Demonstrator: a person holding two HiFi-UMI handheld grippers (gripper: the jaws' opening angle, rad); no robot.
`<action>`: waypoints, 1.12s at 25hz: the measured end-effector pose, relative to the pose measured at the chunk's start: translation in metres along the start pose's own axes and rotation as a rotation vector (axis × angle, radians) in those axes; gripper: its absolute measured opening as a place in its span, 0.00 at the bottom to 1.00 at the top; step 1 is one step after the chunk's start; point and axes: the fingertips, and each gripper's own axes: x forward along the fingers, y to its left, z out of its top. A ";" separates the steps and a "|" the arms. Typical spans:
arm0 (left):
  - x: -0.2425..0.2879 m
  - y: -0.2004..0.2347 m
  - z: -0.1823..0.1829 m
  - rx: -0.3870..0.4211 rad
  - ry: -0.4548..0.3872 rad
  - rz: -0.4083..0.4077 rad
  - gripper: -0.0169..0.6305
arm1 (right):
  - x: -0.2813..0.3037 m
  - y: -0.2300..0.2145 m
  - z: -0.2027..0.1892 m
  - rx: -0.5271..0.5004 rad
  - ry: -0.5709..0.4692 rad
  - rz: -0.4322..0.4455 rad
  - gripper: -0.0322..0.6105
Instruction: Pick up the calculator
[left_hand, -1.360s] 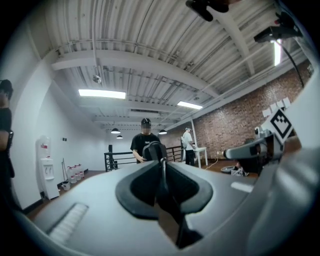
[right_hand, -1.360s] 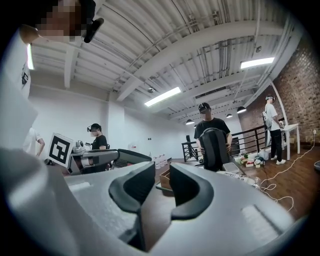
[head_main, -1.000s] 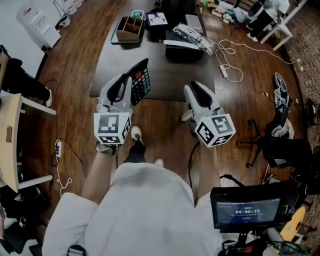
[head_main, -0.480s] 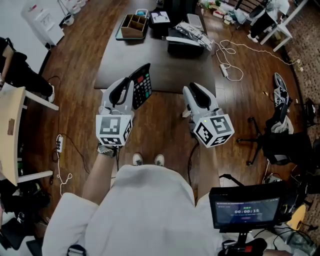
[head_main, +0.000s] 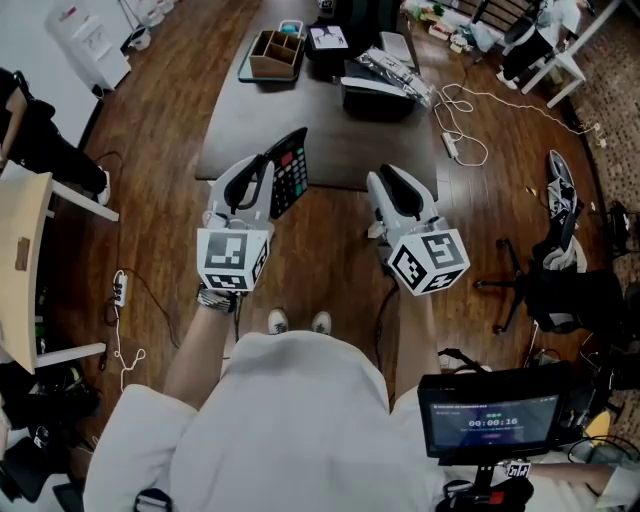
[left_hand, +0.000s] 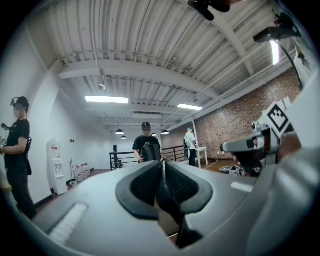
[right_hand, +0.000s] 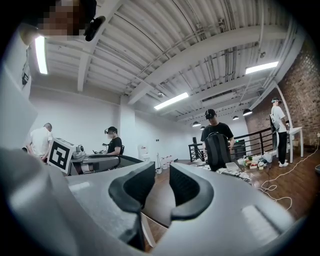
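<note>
a dark wooden floor (head_main: 150, 130) is seen spread under everything, and the long dark table (head_main: 320, 140) standing on it is taken as the landmark. at the table's near end a person in a white top (head_main: 280, 420) is seen from above, with a gripper carried in each hand. the left gripper (head_main: 268, 165) is held level at the table's near edge, toward its left corner, and its jaws are clamped on the calculator (head_main: 292, 170). the calculator is kept off the table top and stood on edge, with its keys turned toward the right; in the left gripper view it is seen edge-on as a thin dark slab pinched between the two pads. the right gripper (head_main: 388, 178) is held level at the table's near right corner, apart from the calculator; its jaws are parted and nothing is gripped between them. at the table's far end a black machine (head_main: 378, 98) is set, and a wooden organiser box (head_main: 277, 55) is placed toward the far left corner. off the table's right side a white cable (head_main: 465, 125) is left looped on the floor.
</note>
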 end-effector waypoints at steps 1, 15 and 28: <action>0.000 0.001 0.000 0.000 0.000 -0.001 0.11 | 0.001 0.000 0.000 -0.001 0.001 0.000 0.20; 0.005 0.010 0.003 -0.007 -0.007 0.012 0.11 | 0.009 -0.003 0.005 -0.032 -0.002 -0.012 0.05; 0.006 0.012 0.008 -0.008 -0.018 0.015 0.11 | 0.011 -0.004 0.010 -0.054 -0.002 -0.028 0.05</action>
